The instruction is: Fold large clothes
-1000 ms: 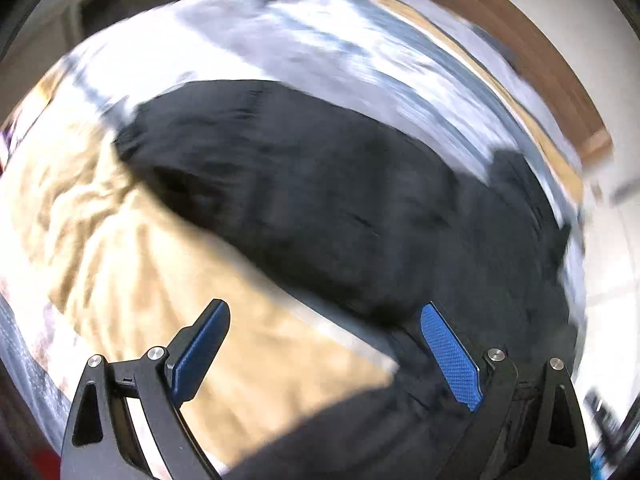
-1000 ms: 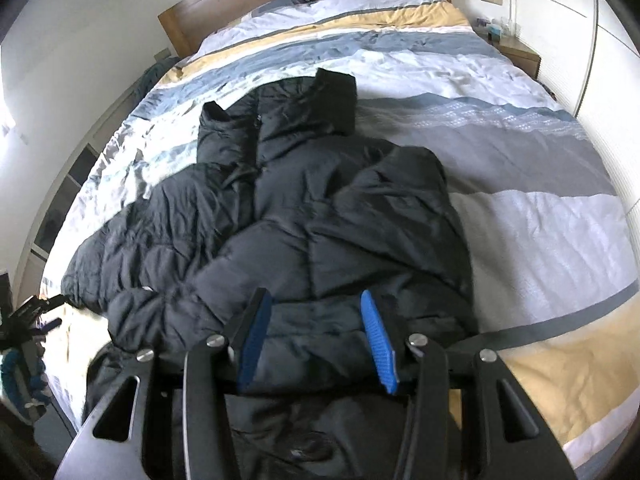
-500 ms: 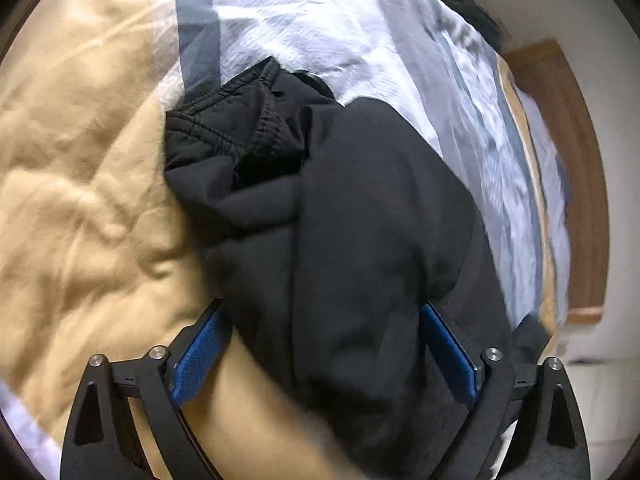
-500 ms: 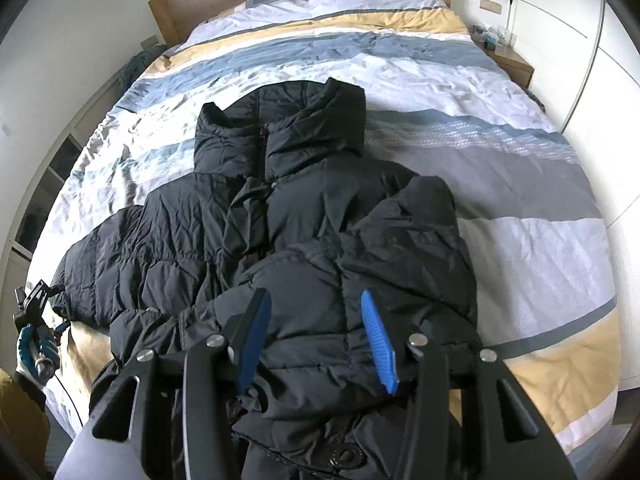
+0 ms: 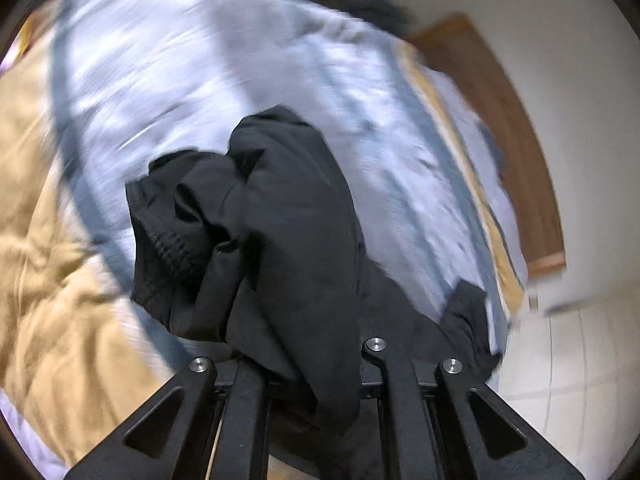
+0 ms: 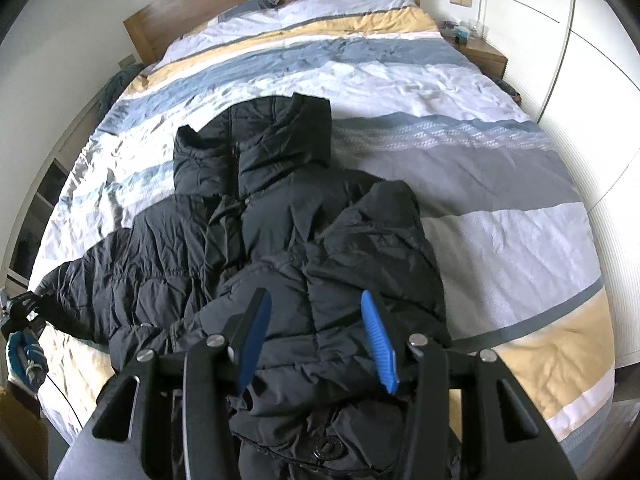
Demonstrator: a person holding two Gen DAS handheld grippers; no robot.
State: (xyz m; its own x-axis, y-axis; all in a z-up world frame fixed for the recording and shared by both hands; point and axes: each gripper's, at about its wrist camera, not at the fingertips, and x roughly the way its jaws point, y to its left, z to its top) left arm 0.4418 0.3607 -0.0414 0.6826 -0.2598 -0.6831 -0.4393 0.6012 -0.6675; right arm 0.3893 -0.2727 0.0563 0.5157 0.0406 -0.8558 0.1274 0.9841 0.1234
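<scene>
A black puffer jacket [image 6: 304, 232] lies face up on the striped bed, collar toward the headboard. Its right sleeve is folded over the body; its left sleeve stretches out to the left bed edge. My left gripper [image 5: 304, 364] is shut on that sleeve [image 5: 264, 216] near the cuff and holds it off the duvet; its pads are hidden by the cloth. It also shows in the right wrist view [image 6: 24, 308] at the sleeve's end. My right gripper [image 6: 316, 320] is open, hovering over the jacket's lower body, holding nothing.
The bed has a duvet [image 6: 480, 152] in white, grey, blue and tan stripes and a wooden headboard [image 6: 256, 4]. A nightstand [image 6: 480, 52] stands at the far right by white wardrobe doors [image 6: 592, 80]. A shelf unit [image 6: 36, 200] lines the left wall.
My left gripper has closed on the jacket's left sleeve near the cuff and lifted it off the bed. My right gripper has stayed open above the jacket's lower part.
</scene>
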